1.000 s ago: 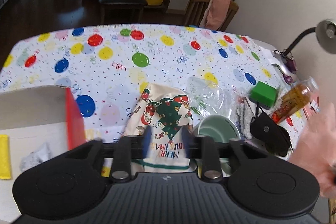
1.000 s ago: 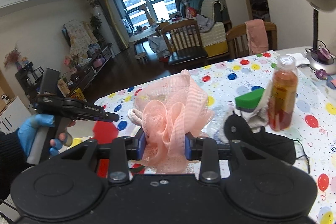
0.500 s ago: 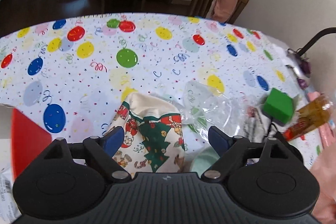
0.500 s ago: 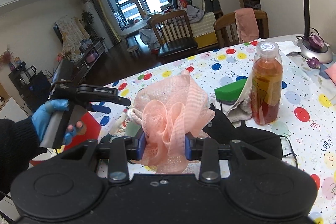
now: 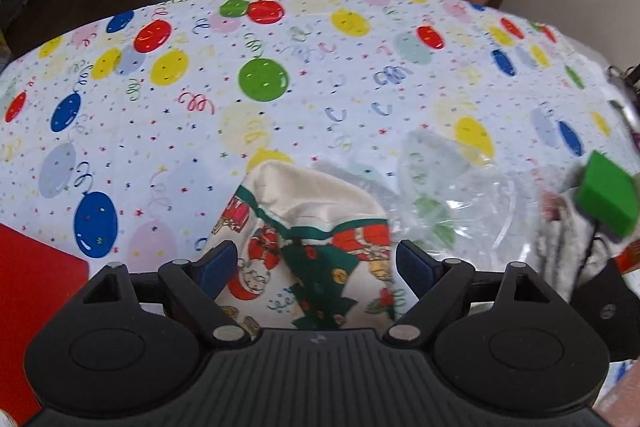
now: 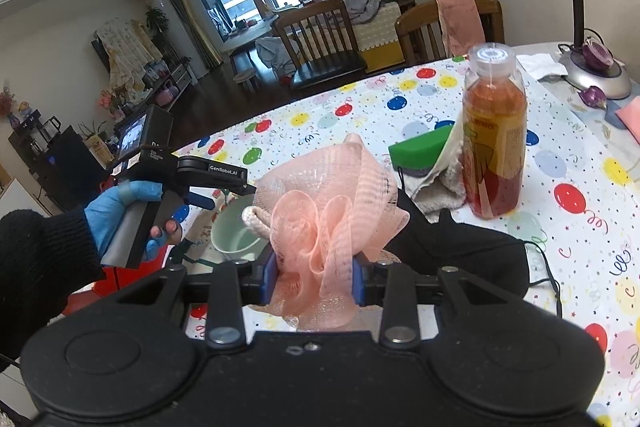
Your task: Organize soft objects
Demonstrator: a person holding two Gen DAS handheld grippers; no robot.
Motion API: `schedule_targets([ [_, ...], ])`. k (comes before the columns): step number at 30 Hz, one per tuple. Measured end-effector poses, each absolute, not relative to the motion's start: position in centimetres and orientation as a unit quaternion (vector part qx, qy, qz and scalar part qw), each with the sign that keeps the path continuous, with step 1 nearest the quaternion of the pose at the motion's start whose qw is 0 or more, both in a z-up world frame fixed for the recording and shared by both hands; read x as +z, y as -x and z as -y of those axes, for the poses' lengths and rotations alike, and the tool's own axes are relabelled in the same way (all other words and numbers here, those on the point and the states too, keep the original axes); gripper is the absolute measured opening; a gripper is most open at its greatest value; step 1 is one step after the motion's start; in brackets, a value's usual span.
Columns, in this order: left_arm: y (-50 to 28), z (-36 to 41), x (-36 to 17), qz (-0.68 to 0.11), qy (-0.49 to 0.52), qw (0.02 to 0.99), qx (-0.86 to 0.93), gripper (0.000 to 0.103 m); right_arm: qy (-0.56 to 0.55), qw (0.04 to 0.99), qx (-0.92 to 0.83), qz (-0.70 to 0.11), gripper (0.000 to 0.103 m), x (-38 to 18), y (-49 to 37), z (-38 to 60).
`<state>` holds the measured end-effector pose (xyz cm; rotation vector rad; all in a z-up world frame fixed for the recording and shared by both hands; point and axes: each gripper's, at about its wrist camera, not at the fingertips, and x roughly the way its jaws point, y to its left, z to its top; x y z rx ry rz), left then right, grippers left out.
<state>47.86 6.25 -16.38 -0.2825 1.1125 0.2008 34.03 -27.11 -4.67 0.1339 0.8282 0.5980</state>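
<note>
Between the blue pads of the right gripper [image 6: 313, 277] a pink mesh bath pouf [image 6: 326, 223] is clamped, raised above the balloon-print tablecloth [image 6: 576, 195]. Just beyond it a black pouch [image 6: 460, 247] is seen, then a beige cloth [image 6: 438, 183] under a green sponge [image 6: 420, 147], beside an upright bottle of amber drink [image 6: 494, 135]. To the left, the left gripper [image 5: 316, 265] is held in a blue-gloved hand [image 6: 120, 211], its jaws spread wide with nothing pressed between them, above a Christmas-print cloth [image 5: 316, 227] lying on the table. A pale green cup [image 6: 236, 233] stands beside that cloth; clear plastic wrap [image 5: 460, 203] lies to its right.
</note>
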Motion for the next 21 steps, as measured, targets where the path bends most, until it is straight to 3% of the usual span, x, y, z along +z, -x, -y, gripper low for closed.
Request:
schedule_targets([
  [4,-48.1,-6.1,-17.0,-0.53,0.107,0.833,0.115,0.073,-0.065,0.868,0.286,-0.402,0.034,-5.0,-34.0,27.2],
  [6,-48.0,-6.1,-17.2,-0.53,0.1,0.834,0.117,0.054,-0.064,0.867,0.286,-0.403,0.034,-5.1,-34.0,27.1],
  [12,-47.5,-6.2,-17.3,-0.528,0.112,0.835,0.106,0.021,-0.064,0.866,0.288,-0.403,0.034,-5.0,-33.8,26.8],
  [21,-44.3,-7.6,-14.8,-0.484,0.118,0.861,0.103,0.013,-0.063,0.868,0.294,-0.396,0.034,-4.6,-33.7,25.7],
])
